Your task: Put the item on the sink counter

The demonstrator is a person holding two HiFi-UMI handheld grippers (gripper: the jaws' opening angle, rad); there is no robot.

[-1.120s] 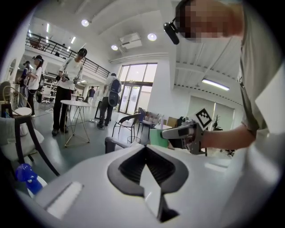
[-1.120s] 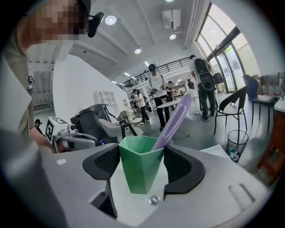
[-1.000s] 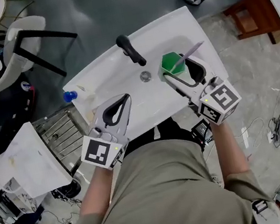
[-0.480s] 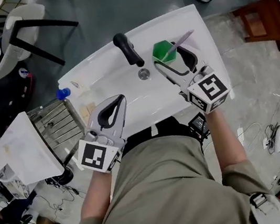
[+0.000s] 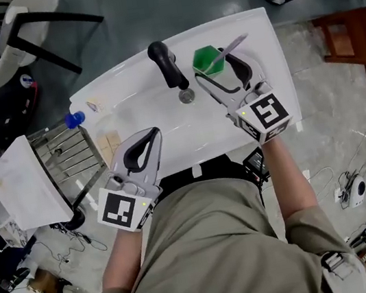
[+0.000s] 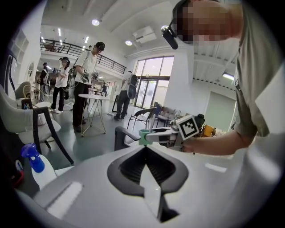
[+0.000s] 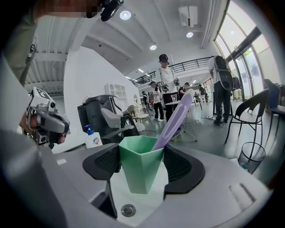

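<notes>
The green plastic cup (image 7: 141, 168), with flat angular sides and a smooth lilac toothbrush (image 7: 173, 119) leaning in it, is over the glossy white sink (image 5: 142, 107), near the round metal drain (image 7: 128, 210) and the black tap (image 5: 166, 65). The right gripper (image 7: 141, 161) presses its ribbed black pads on both sides of the cup. The left gripper (image 6: 144, 148) has its jaws fully together with nothing between them, above the front edge of the sink.

Lower end of toothbrush (image 7: 174, 116) inside cup (image 7: 139, 165)

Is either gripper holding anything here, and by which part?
The right gripper holds the green cup, fingers on opposite sides of its upper wall; a purple toothbrush stands in it. The left gripper is shut and empty.
</notes>
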